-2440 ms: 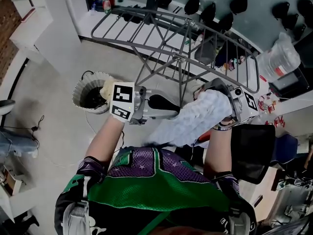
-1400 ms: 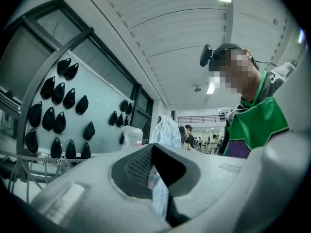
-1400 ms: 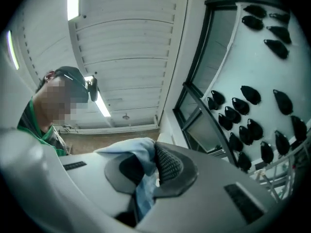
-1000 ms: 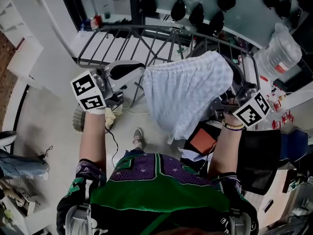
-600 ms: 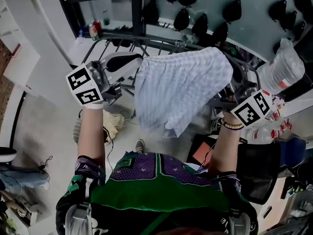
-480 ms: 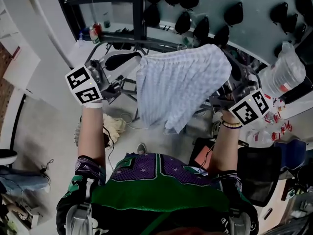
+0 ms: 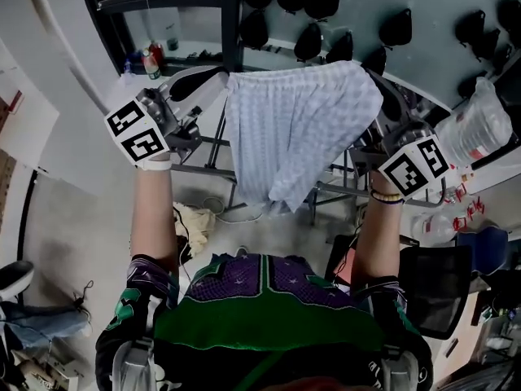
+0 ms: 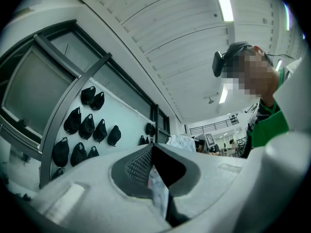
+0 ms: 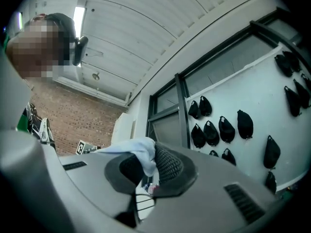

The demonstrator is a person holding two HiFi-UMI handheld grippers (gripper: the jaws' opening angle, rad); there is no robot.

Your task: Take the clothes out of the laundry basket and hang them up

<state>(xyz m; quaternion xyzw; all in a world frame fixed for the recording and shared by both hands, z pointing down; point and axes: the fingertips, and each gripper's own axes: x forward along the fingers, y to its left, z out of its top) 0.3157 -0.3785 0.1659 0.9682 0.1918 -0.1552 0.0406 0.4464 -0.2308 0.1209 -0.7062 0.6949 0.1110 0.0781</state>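
A pale blue checked garment (image 7: 293, 129) hangs spread between my two raised grippers, its lower edge drooping over the grey drying rack (image 7: 342, 187). My left gripper (image 7: 218, 78) is shut on the garment's left top corner; a strip of the cloth (image 8: 158, 193) shows pinched in that gripper (image 8: 154, 176). My right gripper (image 7: 370, 76) is shut on the right top corner, and a bunch of cloth (image 9: 140, 153) bulges out of that gripper (image 9: 148, 171). Cream cloth (image 7: 194, 218) lies on the floor by my left arm; the basket itself is hidden.
Black caps (image 7: 326, 23) hang in rows on the pale wall ahead. A large plastic water bottle (image 7: 480, 125) stands at the right, with a black chair (image 7: 431, 279) below it. Bottles (image 7: 149, 59) sit on a ledge at the back left.
Both grippers have carried the stretched garment up and forward. The rack, level with the cloth before, now lies under its hanging edge. Both grips are unchanged.
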